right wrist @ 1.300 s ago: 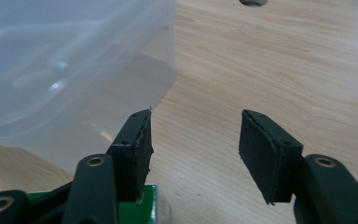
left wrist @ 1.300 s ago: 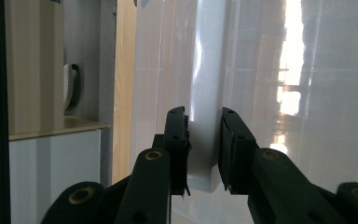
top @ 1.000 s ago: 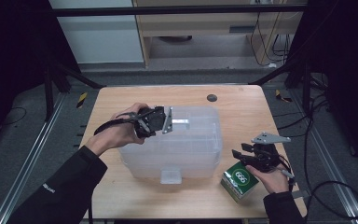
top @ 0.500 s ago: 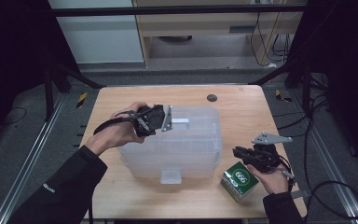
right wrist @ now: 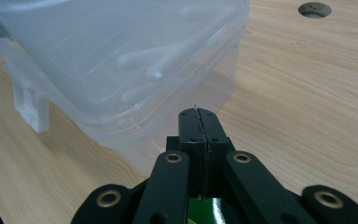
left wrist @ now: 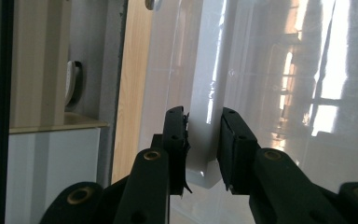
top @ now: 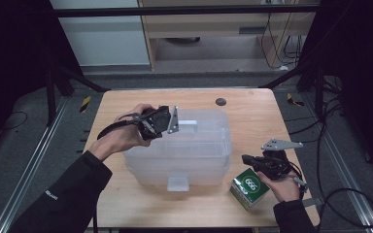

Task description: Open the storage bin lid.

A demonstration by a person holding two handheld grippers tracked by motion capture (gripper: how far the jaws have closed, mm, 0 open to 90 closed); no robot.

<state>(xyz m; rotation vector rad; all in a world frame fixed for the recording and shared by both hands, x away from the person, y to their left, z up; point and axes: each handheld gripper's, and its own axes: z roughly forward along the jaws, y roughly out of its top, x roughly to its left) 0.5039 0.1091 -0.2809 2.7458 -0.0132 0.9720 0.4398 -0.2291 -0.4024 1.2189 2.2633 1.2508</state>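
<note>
1. The clear plastic bin [top: 184, 150] sits mid-tabletop [top: 252, 107] with its lid [top: 194, 131] on, tilted; the side near the left hand looks lifted.
2. The left gripper [top: 162, 120] has its jaws pinching a white tab on the lid's edge [left wrist: 204, 154], partly closed on it.
3. The right gripper [top: 264, 162] has just been closing: its jaws are pressed together with nothing between them, hovering just over the green box [top: 250, 187] beside the bin's near right corner.
4. Handling judgement: the bin looks light and empty, with thin walls that flex; the lid is springy and slick, so a pinch can slip off.
5. Best hold: the moulded latch tabs [top: 177, 183] or the rim lip, not the smooth walls.
6. The green box is probably light, stiff card; take it across its flat sides.
</note>
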